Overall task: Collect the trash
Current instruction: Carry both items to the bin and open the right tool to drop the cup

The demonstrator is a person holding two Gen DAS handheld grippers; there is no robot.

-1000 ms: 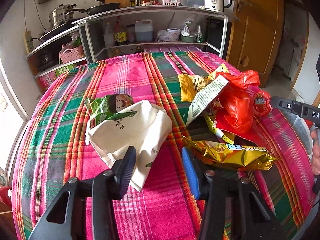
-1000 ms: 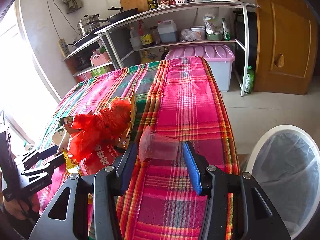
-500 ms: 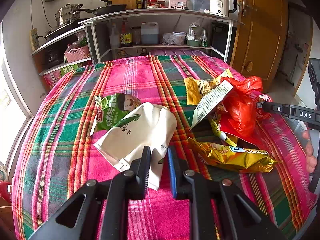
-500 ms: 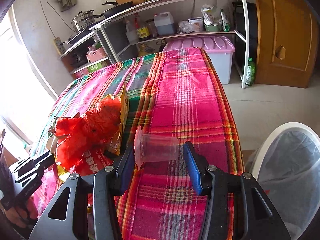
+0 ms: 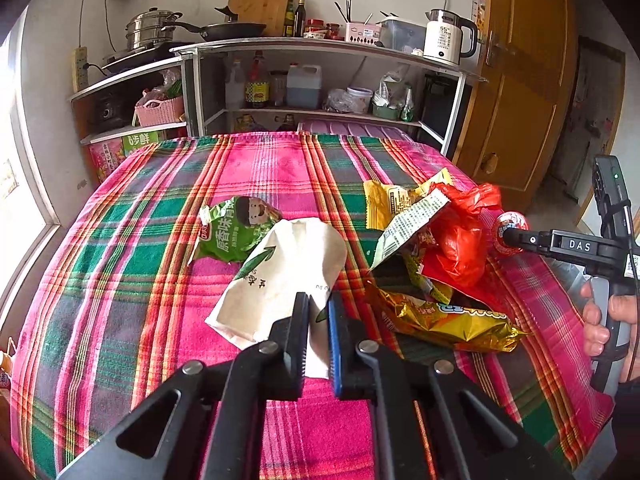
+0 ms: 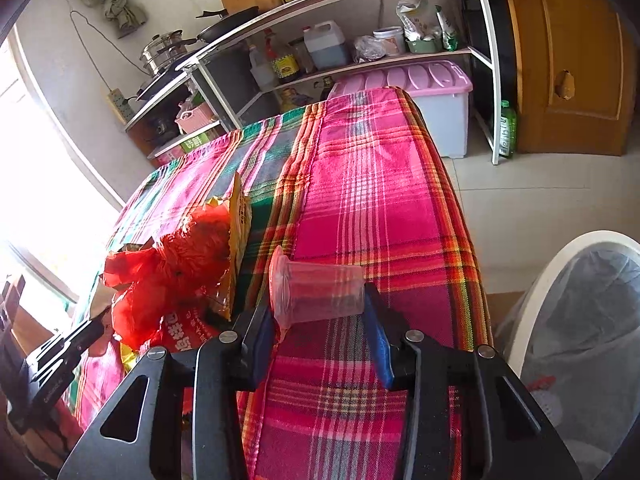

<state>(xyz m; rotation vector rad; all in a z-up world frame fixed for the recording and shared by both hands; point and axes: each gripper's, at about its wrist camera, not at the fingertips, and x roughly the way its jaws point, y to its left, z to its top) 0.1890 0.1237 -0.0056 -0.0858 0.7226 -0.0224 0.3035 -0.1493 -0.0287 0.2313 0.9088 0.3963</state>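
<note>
On the plaid tablecloth (image 5: 120, 280) a white paper bag (image 5: 280, 272) partly covers a green snack packet (image 5: 230, 228). My left gripper (image 5: 318, 312) is closing, its pads pinching the bag's near corner. To the right lies a heap: a yellow packet (image 5: 388, 200), a red plastic bag (image 5: 460, 240) and a gold wrapper (image 5: 448, 320). A clear plastic cup (image 6: 320, 292) lies on its side by the table's right edge. My right gripper (image 6: 316, 300) is closing across the cup, one pad at its rim and the other at its base.
A white bin (image 6: 538, 276) with a clear liner stands on the floor right of the table. Behind the table are metal shelves (image 5: 320, 46) with pans, bottles and a kettle, a pink-lidded box (image 6: 420, 84) and a wooden door (image 6: 568, 60). A hand (image 5: 600, 320) holds the right gripper.
The left jaws went from wide apart to pinched on the white bag's corner, and that gripper rose slightly. The right jaws narrowed until they touched the cup's two ends.
</note>
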